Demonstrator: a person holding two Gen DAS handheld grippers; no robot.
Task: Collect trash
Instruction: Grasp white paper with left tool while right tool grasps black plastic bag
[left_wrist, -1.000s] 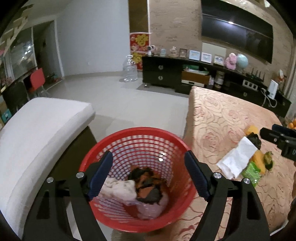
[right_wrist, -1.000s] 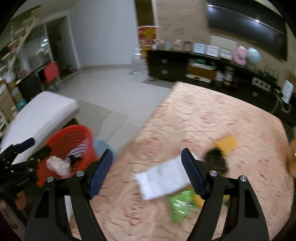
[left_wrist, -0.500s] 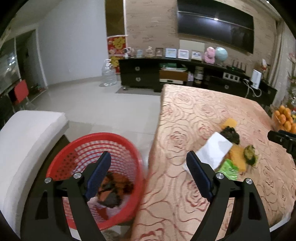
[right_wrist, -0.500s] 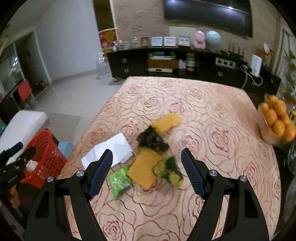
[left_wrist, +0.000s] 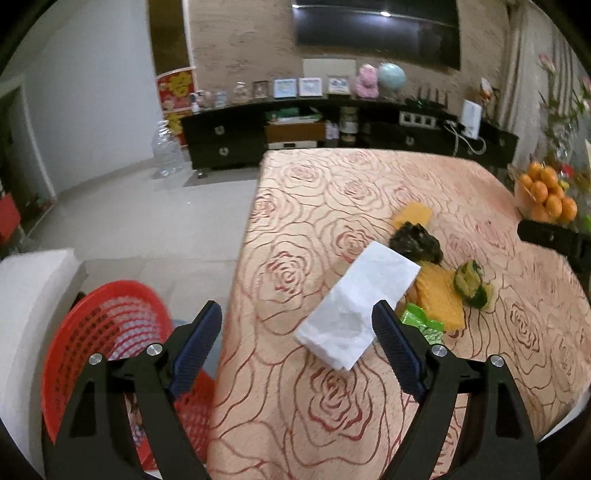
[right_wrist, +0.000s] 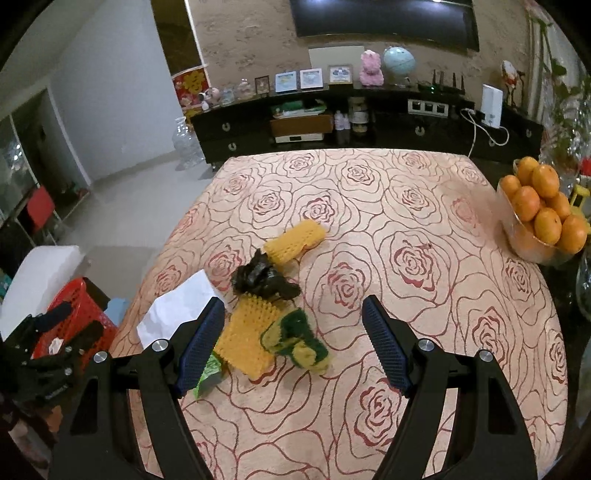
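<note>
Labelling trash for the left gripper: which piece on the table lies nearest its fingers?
The white paper sheet. It lies just ahead of the left gripper, nearest the table edge; the other scraps lie beyond it.

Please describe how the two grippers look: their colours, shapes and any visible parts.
The left gripper and the right gripper look identical: matte black, angular, open-frame arms, each ending in a dark blue ribbed pad, with round silver screws at the joints. No cables, markings or sleeves are visible.

We see a rose-patterned tabletop (right_wrist: 369, 192) bearing white paper (left_wrist: 356, 308) by its left edge, yellow foam nets (right_wrist: 295, 240), a black wad (right_wrist: 262, 278), and oranges (right_wrist: 543, 206) at its right edge.
</note>
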